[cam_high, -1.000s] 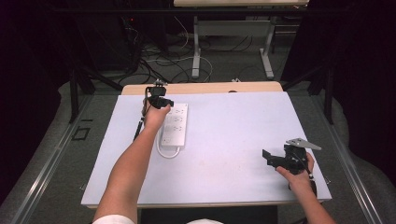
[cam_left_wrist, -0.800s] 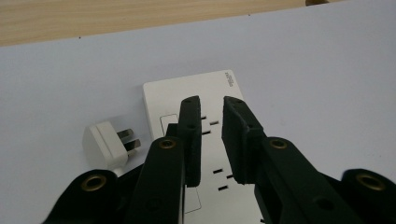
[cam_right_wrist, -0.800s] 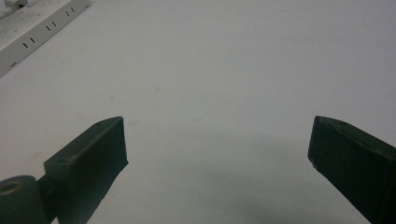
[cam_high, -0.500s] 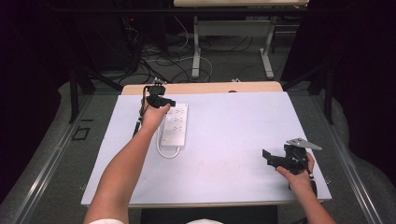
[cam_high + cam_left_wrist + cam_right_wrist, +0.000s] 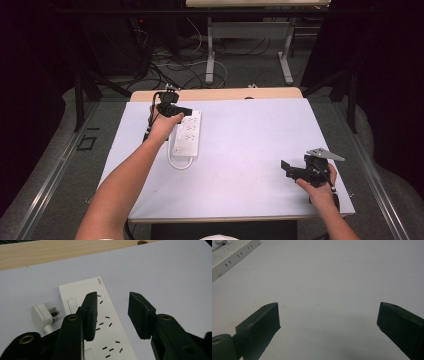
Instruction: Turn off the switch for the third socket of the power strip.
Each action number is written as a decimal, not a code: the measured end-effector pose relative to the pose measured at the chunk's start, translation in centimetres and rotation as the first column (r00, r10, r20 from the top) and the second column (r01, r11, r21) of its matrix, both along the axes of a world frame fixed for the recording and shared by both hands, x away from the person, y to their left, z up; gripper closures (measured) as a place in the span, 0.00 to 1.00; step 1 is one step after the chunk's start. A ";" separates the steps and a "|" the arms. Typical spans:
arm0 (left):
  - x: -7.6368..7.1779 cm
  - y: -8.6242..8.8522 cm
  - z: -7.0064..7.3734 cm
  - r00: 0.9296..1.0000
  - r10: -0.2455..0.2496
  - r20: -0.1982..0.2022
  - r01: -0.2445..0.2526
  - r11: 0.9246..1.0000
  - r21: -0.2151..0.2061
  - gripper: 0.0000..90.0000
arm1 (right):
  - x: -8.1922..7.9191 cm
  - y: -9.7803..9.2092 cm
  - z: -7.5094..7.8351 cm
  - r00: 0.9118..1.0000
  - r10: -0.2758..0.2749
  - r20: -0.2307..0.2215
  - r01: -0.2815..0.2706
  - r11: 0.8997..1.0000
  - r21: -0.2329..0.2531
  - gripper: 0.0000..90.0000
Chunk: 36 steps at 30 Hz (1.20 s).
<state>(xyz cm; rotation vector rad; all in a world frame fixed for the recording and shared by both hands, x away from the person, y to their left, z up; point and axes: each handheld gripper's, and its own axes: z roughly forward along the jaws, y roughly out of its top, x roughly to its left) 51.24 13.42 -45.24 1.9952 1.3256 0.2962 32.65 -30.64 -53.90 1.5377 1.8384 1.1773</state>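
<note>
Our left gripper has its fingers released, apart above the far end of the white power strip, on the far left of the counter. The white plug lies just beside the strip. Our right gripper also has released fingers, well apart from them, at the near right.

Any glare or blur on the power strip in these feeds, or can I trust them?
Left gripper view: power strip and plug sharp, evenly lit, no glare. Right gripper view: dimmer, jaws soft, strip small at the corner. High view: table bright, surroundings dark.
</note>
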 end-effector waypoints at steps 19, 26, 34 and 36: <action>-3.1 -0.4 1.3 0.996 -0.083 0.020 0.082 0.996 0.034 0.45 | -0.1 0.0 0.0 1.000 0.001 0.006 -0.001 1.000 -0.005 0.04; -4.2 -0.2 1.4 0.993 -0.114 0.040 0.112 0.993 0.031 0.39 | -0.1 0.0 0.0 1.000 0.003 0.009 -0.003 1.000 -0.008 0.04; -5.6 0.3 1.1 0.989 -0.133 0.064 0.134 0.991 -0.012 0.32 | -0.1 0.0 0.0 1.000 -0.001 0.008 0.001 1.000 -0.005 0.04; -6.0 0.5 1.0 0.991 -0.127 0.043 0.128 0.992 -0.023 0.30 | -0.1 0.0 0.0 1.000 0.000 0.007 0.000 1.000 -0.006 0.04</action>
